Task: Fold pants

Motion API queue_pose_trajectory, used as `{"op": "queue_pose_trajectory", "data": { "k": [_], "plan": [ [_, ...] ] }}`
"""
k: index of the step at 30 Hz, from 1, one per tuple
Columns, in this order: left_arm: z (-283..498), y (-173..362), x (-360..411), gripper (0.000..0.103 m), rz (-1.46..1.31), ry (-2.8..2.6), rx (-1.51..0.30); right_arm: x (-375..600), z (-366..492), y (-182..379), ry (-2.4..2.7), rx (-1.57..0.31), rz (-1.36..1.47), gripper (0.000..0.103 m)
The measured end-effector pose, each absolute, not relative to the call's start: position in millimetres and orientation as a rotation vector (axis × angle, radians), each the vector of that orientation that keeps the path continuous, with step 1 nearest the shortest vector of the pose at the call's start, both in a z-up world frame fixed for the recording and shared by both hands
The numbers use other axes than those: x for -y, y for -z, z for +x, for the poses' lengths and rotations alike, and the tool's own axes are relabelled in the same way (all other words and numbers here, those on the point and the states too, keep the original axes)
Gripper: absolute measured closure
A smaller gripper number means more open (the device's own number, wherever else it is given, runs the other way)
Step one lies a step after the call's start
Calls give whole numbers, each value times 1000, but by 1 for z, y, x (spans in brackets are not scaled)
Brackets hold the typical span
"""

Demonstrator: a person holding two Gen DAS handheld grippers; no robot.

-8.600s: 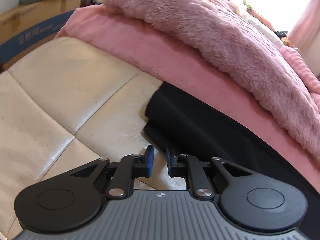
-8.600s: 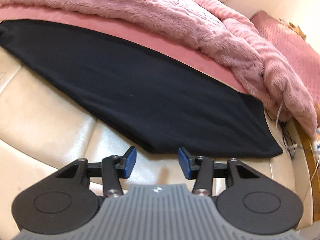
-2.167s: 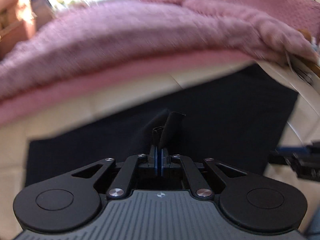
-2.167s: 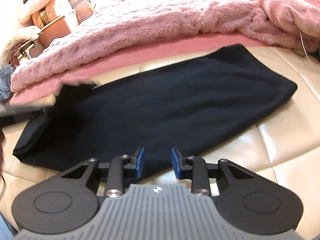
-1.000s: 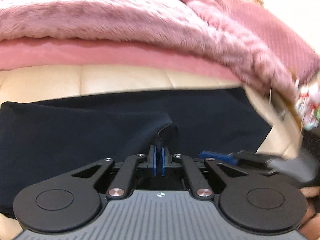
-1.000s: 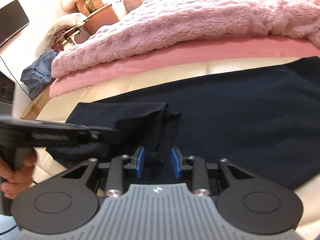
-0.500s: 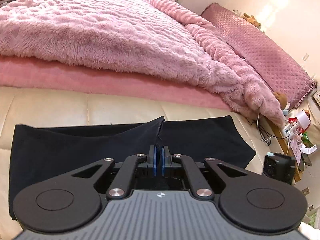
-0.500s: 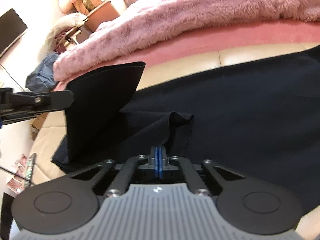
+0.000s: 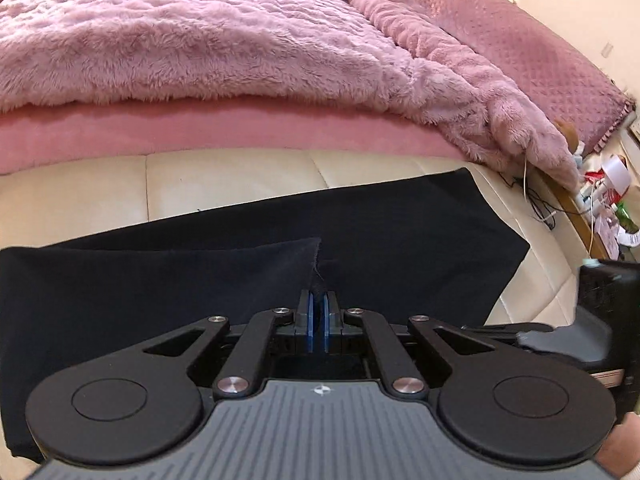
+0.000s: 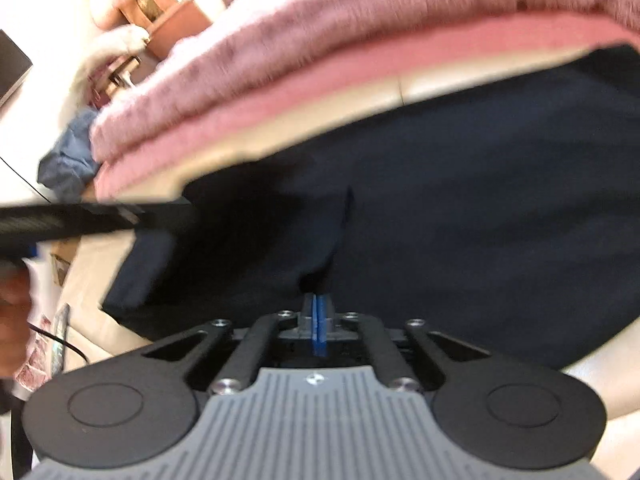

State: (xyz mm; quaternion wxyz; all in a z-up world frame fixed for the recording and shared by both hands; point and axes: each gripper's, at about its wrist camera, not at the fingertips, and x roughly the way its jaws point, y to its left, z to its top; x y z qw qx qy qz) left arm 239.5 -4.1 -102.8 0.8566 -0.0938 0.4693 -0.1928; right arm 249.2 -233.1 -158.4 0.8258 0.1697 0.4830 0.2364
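In the left wrist view, the black pants lie spread across the cream leather bed footboard, running from the far left edge of the frame to a squared end on the right. A folded-over layer of the pants covers the left half, its upper corner peaking just above the left tool. The left tool has its blue pads pressed together on a pinch of that black fabric, which rises in a small ridge from the tips. Behind the leather strip lies a pink sheet, and over it a fluffy pink blanket that droops off toward the right. Further right, a quilted mauve headboard stands against the wall, with white cables and small clutter by the bed's corner. At the right edge, part of the right tool's body is in frame, though its tips cannot be made out there.

The right wrist view is motion-blurred. On the left, a dark bar of the left tool crosses the frame beside a blue garment. In the middle, the right tool is clamped shut on a fold of the pants, a crease running up from its pads. The pants fill the centre and right.
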Motion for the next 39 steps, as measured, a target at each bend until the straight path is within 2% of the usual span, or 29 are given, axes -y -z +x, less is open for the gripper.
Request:
{"op": "queue_pose_trajectory", "data": {
  "k": [7, 14, 25, 33, 35, 39],
  "plan": [
    [239, 95, -3, 99, -210, 408, -981, 202, 270, 137, -578, -927, 292, 101],
    [239, 100, 5, 99, -190, 440, -1004, 186, 262, 169, -564, -1051, 165, 103],
    [241, 119, 37, 99, -86, 478, -1069, 190, 248, 183, -553, -1048, 211, 103],
    [244, 157, 41, 100, -104, 476, -1181, 201, 241, 185, -554, -1051, 224, 103],
    [248, 161, 33, 99, -188, 470, -1199, 202, 242, 186, -555, -1051, 226, 103],
    [255, 167, 26, 89, -303, 495, -1240, 211, 239, 180, -562, -1056, 232, 103]
  ]
}}
